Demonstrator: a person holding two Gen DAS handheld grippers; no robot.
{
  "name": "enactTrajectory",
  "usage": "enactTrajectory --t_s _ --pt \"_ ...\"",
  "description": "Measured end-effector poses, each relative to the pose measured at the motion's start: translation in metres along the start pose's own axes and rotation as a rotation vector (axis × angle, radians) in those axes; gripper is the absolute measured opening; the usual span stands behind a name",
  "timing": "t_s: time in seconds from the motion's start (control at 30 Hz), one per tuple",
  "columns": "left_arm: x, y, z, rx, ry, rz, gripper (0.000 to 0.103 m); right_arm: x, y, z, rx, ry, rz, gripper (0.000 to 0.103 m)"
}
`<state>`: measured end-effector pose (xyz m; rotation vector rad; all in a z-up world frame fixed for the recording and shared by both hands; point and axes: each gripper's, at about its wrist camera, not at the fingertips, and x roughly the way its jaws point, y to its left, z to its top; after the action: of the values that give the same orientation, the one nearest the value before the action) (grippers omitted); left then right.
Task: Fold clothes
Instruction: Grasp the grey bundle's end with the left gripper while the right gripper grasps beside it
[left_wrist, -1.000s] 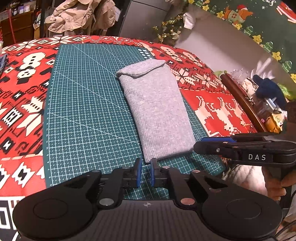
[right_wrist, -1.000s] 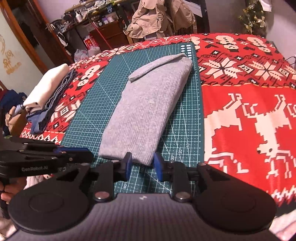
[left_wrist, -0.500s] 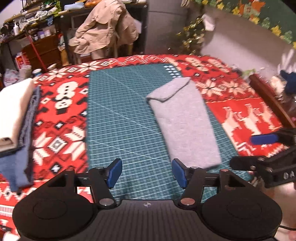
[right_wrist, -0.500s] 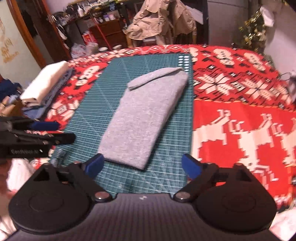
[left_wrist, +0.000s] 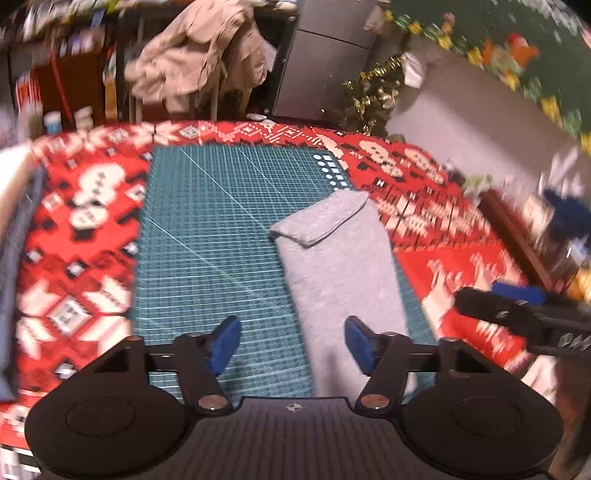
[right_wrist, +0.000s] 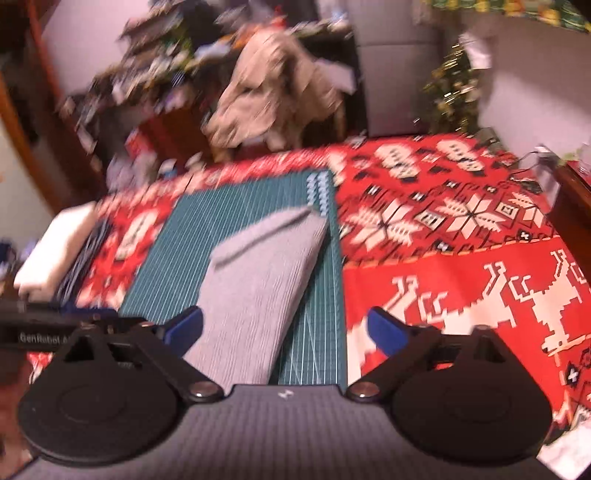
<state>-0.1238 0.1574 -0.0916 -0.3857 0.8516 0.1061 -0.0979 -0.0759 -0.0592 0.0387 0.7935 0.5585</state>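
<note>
Only right-wrist view shows white folded stack (right_wrist: 55, 251) beside gray garment (right_wrist: 255, 291).

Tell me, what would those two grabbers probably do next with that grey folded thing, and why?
Probably fold it in half: the grey garment lies as a long strip on the green cutting mat, and both the left gripper and right gripper are open and empty above its near end.

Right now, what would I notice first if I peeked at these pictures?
Probably the long grey folded garment, lying flat on the green cutting mat. Around the mat, a bright red blanket with white reindeer and snowflakes covers the table. At the left edge sits a pile of folded clothes.
</note>
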Motion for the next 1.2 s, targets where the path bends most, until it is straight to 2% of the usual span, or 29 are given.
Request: enactTrajectory --t_s 0.03,0.17,0.2,0.23,0.3,0.4,0.43,0.53,0.6,0.9,1.1,1.2 --pt "0.006 0.002 0.003 -0.027 0.0 -0.011 0.045 0.005 -0.001 0.0 0.012 -0.011 -0.004 0.08" --pt "0.031 0.004 0.012 -0.119 0.025 -0.026 0.035 0.033 -0.01 -0.003 0.078 -0.029 -0.003 0.039" --pt "0.037 0.004 0.015 -0.131 0.03 -0.025 0.03 0.038 -0.014 -0.004 0.115 -0.033 0.009 0.035" --pt "0.041 0.005 0.017 -0.137 0.034 -0.017 0.029 0.044 -0.019 -0.005 0.152 -0.036 0.021 0.03" --pt "0.047 0.006 0.022 -0.146 0.039 -0.014 0.029 0.054 -0.027 -0.007 0.217 -0.048 0.028 0.027" --pt "0.056 0.005 0.027 -0.145 0.044 -0.018 0.029 0.068 -0.034 -0.004 0.243 -0.076 0.03 0.027" --pt "0.058 0.006 0.028 -0.149 0.047 -0.018 0.033 0.074 -0.038 -0.003 0.255 -0.078 0.027 0.027" --pt "0.065 0.01 0.031 -0.17 0.05 -0.023 0.037 0.092 -0.055 -0.002 0.337 -0.063 0.044 0.027" --pt "0.068 0.012 0.031 -0.186 0.048 -0.03 0.036 0.103 -0.064 -0.003 0.393 -0.046 0.061 0.022" --pt "0.083 0.018 0.029 -0.24 0.057 -0.058 0.035 0.13 -0.067 -0.004 0.427 -0.022 0.06 0.023" --pt "0.084 0.02 0.024 -0.263 0.039 -0.085 0.025 0.136 -0.057 -0.003 0.38 -0.036 0.03 0.021" --pt "0.082 0.018 0.022 -0.262 0.018 -0.083 0.017 0.133 -0.056 -0.005 0.386 -0.042 0.03 0.014"
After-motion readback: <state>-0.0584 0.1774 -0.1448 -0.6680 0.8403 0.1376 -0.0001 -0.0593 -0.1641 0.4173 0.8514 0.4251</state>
